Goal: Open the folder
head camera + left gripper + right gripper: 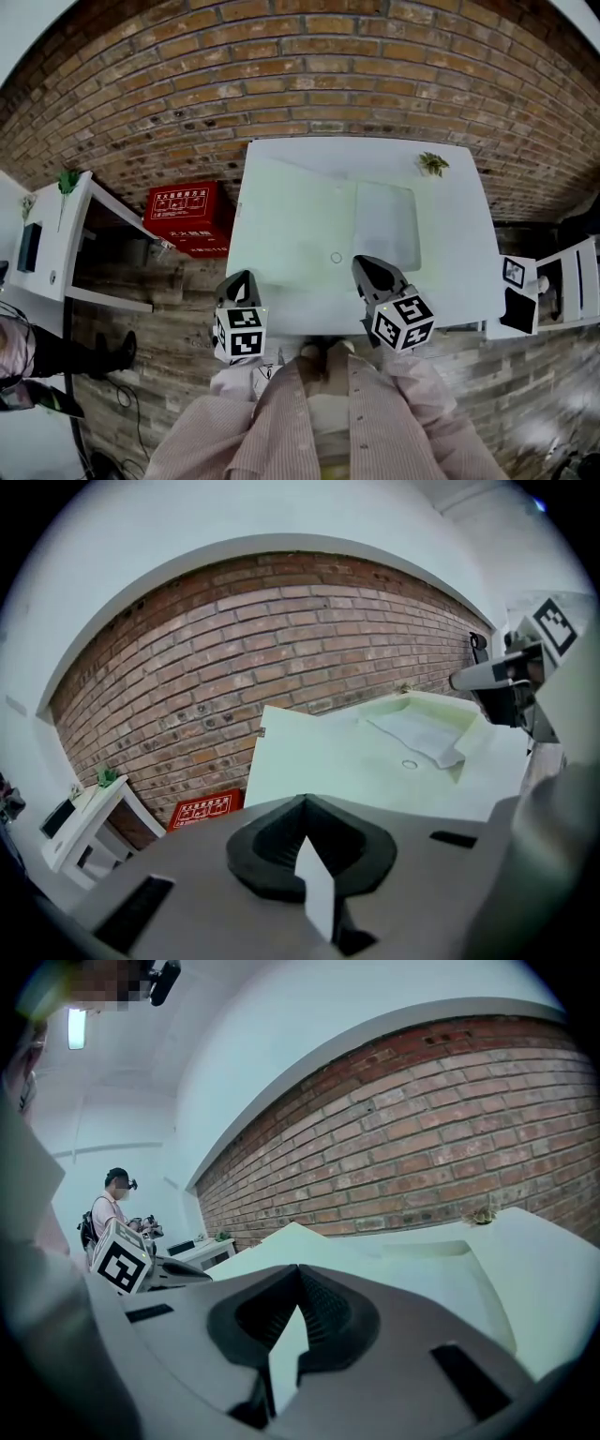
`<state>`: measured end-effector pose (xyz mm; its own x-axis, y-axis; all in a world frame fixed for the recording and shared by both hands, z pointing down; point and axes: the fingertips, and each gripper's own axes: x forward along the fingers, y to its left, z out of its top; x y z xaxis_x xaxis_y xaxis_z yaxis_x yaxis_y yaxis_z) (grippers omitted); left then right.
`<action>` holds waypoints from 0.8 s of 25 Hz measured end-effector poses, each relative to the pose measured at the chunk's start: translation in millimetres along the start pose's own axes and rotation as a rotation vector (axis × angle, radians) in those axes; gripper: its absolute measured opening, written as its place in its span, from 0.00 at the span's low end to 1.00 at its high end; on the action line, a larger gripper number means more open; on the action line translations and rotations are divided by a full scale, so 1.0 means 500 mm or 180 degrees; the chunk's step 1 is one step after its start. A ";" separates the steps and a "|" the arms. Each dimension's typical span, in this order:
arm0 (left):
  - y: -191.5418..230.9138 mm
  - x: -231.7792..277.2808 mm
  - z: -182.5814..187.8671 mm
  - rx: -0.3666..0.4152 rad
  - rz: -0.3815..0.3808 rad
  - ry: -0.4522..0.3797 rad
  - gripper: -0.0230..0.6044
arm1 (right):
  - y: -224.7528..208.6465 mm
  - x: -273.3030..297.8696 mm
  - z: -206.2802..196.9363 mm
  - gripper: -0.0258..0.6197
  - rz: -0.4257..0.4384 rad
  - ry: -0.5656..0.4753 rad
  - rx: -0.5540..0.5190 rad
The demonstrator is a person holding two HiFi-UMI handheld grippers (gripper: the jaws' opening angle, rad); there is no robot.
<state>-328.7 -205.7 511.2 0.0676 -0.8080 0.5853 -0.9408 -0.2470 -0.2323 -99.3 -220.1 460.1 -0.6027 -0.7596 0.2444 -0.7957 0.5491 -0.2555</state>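
Observation:
A pale translucent folder (385,226) lies flat and closed on the white table (281,206), right of its middle. It shows again in the left gripper view (420,731). My left gripper (240,278) hangs over the table's near left edge, shut and holding nothing (305,804). My right gripper (369,266) hovers just in front of the folder's near edge, apart from it, shut and holding nothing (298,1272). From the left gripper view, the right gripper (495,677) sits above the folder's right side.
A small ring (336,258) lies on the table left of the folder. A small plant (432,164) stands at the far right corner. A red box (187,216) and a white shelf (70,234) are at the left. A brick wall (300,66) is behind.

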 end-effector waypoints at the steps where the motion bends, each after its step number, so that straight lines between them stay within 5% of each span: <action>1: -0.004 -0.007 0.011 -0.0028 0.0009 -0.0045 0.03 | -0.005 -0.005 0.004 0.05 0.0014 0.0004 -0.0003; 12: -0.075 -0.045 0.111 -0.0339 -0.0003 -0.0535 0.03 | -0.059 -0.039 0.042 0.05 0.0180 -0.0055 0.0006; 20: -0.137 -0.036 0.174 -0.0488 -0.0192 -0.0901 0.03 | -0.116 -0.072 0.085 0.05 0.0202 -0.0414 0.0083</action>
<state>-236.5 -220.8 449.1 0.1941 -0.9163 0.3502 -0.9699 -0.2328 -0.0716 -28.9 -239.6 426.3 -0.6374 -0.7634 0.1042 -0.7535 0.5894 -0.2913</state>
